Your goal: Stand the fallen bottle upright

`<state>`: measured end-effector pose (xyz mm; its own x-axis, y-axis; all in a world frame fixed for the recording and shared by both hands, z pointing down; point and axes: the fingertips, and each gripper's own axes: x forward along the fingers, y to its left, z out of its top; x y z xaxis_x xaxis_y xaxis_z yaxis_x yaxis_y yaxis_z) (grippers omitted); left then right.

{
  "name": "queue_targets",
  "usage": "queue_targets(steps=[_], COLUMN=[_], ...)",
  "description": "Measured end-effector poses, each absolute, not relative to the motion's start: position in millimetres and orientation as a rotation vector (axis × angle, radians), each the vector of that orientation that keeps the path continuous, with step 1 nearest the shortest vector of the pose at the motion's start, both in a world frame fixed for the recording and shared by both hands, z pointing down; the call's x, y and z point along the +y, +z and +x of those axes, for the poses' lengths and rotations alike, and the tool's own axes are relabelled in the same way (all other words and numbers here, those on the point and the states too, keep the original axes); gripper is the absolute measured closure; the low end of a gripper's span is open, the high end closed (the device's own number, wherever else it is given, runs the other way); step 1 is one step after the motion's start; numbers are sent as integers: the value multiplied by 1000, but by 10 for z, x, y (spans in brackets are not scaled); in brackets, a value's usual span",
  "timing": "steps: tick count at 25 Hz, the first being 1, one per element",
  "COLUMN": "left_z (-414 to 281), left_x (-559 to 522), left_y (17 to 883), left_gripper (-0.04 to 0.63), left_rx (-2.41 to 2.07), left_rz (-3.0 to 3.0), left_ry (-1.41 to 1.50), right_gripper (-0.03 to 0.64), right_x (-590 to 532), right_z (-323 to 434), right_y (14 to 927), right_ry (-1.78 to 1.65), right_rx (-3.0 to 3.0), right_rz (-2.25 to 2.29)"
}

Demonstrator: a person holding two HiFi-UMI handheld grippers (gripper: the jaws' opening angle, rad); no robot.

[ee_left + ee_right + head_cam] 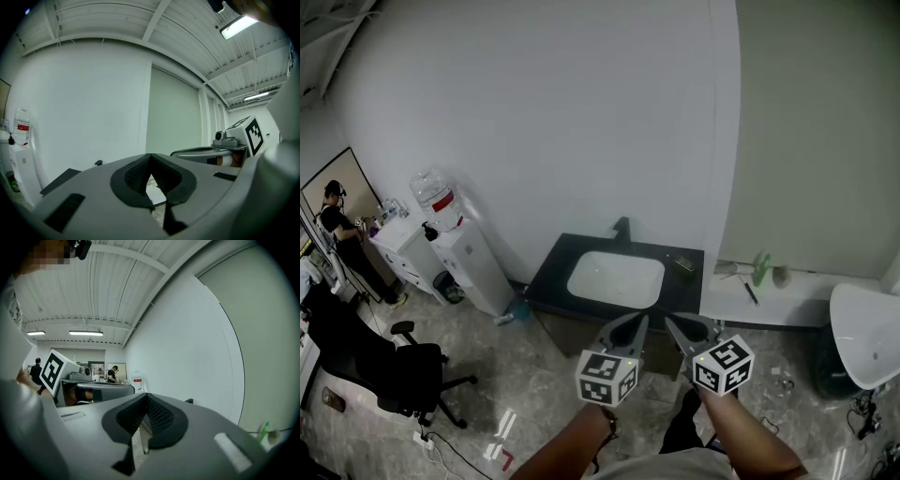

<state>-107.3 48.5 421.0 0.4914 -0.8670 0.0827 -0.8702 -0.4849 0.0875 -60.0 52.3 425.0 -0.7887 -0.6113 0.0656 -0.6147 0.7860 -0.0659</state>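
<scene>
On a white ledge (pixel 787 305) to the right of the sink stands a green bottle (pixel 761 267). A pale item (pixel 727 268) lies left of it and another (pixel 781 276) right of it; which is a fallen bottle I cannot tell. The green bottle (pixel 264 431) also shows low at the right of the right gripper view. My left gripper (pixel 636 319) and right gripper (pixel 670 322) hang side by side in front of the sink counter, short of the ledge. Each is shut with nothing between its pads, as the left gripper (pixel 150 157) and right gripper (pixel 146 397) show in their own views.
A black counter (pixel 553 272) holds a white basin (pixel 616 278) with a faucet (pixel 622 227) against the white wall. A water dispenser (pixel 455 248) and a black office chair (pixel 384 361) stand at left, a person (pixel 337 225) far left, a white fixture (pixel 867 333) at right.
</scene>
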Motion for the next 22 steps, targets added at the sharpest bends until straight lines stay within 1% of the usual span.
queue_targets(steps=[4, 10, 16, 19, 22], left_z=[-979, -618, -576, -673, -720], left_x=[-402, -1770, -2869, -3172, -3376], left_y=[4311, 4460, 4743, 4901, 5100], left_gripper=[589, 589, 589, 589, 589], left_rx=[-1561, -1590, -1589, -1577, -1509], left_rz=[2600, 2544, 2480, 2450, 2431], left_ry=[28, -27, -8, 0, 5], right_gripper=[615, 614, 612, 590, 538], right_x=[-514, -2131, -3457, -3934, -4323], right_z=[-465, -171, -242, -373, -482], right_y=[4514, 4903, 5434, 5808, 6243], right_ry=[129, 238, 328, 415, 482], right_rx=[-2896, -2814, -2670, -2546, -2393], right_rz=[944, 801, 620, 524, 458])
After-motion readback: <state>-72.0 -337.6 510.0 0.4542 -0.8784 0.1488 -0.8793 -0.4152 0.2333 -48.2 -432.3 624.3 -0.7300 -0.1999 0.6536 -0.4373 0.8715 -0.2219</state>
